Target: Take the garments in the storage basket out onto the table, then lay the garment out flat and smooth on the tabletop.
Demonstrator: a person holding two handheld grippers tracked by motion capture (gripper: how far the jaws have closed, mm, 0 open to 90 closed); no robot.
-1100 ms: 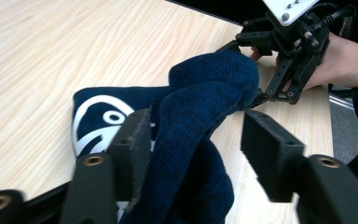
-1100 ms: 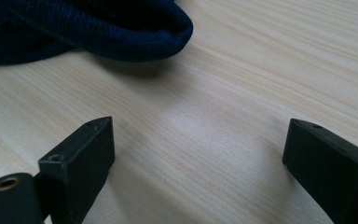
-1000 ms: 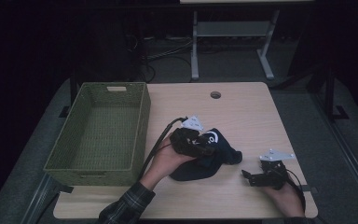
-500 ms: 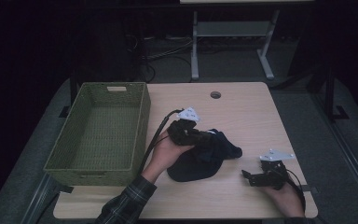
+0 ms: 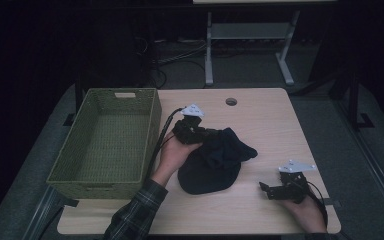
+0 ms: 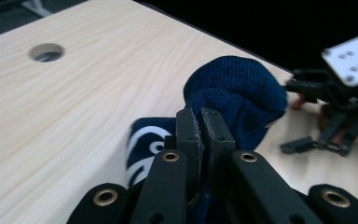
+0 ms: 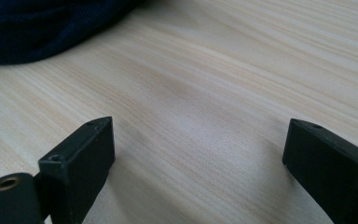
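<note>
Your left gripper [image 5: 207,134] has its 2 fingers [image 6: 188,135] pinched tight on the navy knit hat [image 5: 215,160], which lies mid-surface [image 5: 260,120] beside the green basket [image 5: 105,140]. Your right gripper [image 5: 272,191] rests nearby, its fingers [image 7: 81,161] spread wide and holding nothing.

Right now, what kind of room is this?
Probably a lab or workshop set up for recording, not a home. A light wooden table sits in a dark room, cables trail on the floor behind it, and a hand-held left gripper pinches a navy knit garment.
</note>
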